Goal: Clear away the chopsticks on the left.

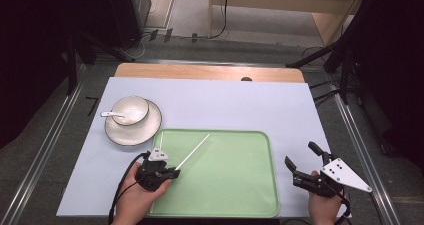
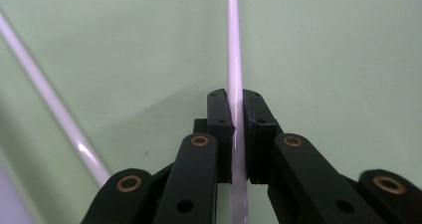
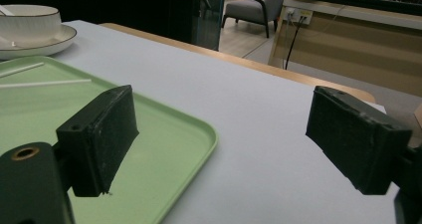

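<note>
clamping one white chopstick point(image 2: 234, 59) between its jaws, the left gripper point(image 1: 165, 171) sat low over the green tray's point(image 1: 235, 205) near-left corner — the stick slanted up across the tray. a second chopstick point(image 2: 50, 99) lay beside it. the right gripper point(image 1: 304, 161) hung wide open and empty, off the tray's right edge.

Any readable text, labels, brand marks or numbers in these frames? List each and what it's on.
None readable.
Green tray: plain, no marking.
Bowl, plate and spoon: plain white, no print.
White chopsticks: no print; the left gripper is shut on one.
Right gripper, jaws open: its grey plate bears holes, no lettering.
</note>
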Tool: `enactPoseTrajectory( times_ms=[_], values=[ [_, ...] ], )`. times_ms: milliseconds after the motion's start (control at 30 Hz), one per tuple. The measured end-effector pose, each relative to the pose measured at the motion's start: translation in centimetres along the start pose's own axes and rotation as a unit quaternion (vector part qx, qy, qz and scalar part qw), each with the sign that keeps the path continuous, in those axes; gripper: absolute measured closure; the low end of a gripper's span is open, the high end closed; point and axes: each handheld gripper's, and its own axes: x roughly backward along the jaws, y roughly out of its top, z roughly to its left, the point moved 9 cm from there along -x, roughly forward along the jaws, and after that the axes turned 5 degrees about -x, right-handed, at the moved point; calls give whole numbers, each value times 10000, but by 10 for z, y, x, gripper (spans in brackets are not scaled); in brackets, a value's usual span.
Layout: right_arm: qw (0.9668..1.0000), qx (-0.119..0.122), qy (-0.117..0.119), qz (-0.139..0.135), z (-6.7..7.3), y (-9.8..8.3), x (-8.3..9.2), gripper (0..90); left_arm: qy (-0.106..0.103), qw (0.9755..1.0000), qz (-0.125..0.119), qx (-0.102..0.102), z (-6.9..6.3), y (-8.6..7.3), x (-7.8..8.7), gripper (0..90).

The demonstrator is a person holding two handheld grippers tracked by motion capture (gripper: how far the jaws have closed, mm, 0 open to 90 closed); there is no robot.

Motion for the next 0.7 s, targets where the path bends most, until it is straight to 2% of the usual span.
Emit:
enactPoseTrajectory(
  times_ms=[167, 333, 433, 567, 600, 667, 700],
  values=[
    [10000, 22, -11, -4, 0, 1, 0, 131, 5, 9999, 81, -91, -7, -2, -6, 847],
    [10000, 15, 6, 4, 1, 0, 0, 131, -125, 9999, 80, 12, -6, -2, -7, 836],
    [10000, 46, 2, 7, 3, 1, 0, 131, -102, 9999, 107, -36, -7, -2, -7, 803],
    [10000, 93, 0, 4, 4, 1, -1, 131, -267, 9996, 97, -40, -10, -1, -6, 743],
    [10000, 89, -1, 1, 4, 1, -1, 131, -234, 9997, 88, -47, -9, 0, -6, 703],
    [10000, 76, -6, -9, 3, 1, -1, 131, -143, 9999, 7, -79, -7, 4, -6, 666],
    [10000, 74, -8, -7, 3, 1, -1, 131, -181, 9998, -95, -56, -7, 8, -5, 667]
  ],
)
